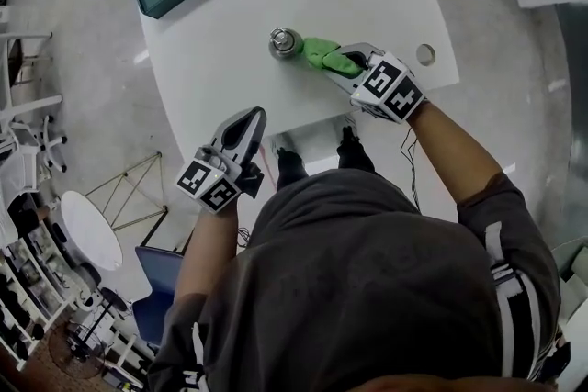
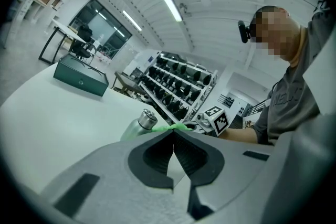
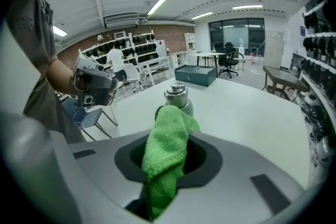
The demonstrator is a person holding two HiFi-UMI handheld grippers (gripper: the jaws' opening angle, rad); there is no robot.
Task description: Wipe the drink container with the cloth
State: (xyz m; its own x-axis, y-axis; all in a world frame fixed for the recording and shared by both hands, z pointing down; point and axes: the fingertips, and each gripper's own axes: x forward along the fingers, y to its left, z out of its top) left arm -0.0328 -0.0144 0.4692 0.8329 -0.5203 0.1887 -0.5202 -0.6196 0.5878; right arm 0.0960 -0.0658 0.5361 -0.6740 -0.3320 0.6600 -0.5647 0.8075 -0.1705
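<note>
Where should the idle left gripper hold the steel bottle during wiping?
Probably the cylindrical body of the steel bottle, from the person's left: it stands upright, and the green cloth in the right gripper is at its right side.

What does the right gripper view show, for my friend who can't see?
The right hand-held gripper clamps a fluffy green cloth, aimed at a silver metal bottle standing on a white table. A dark green box sits farther back.
</note>
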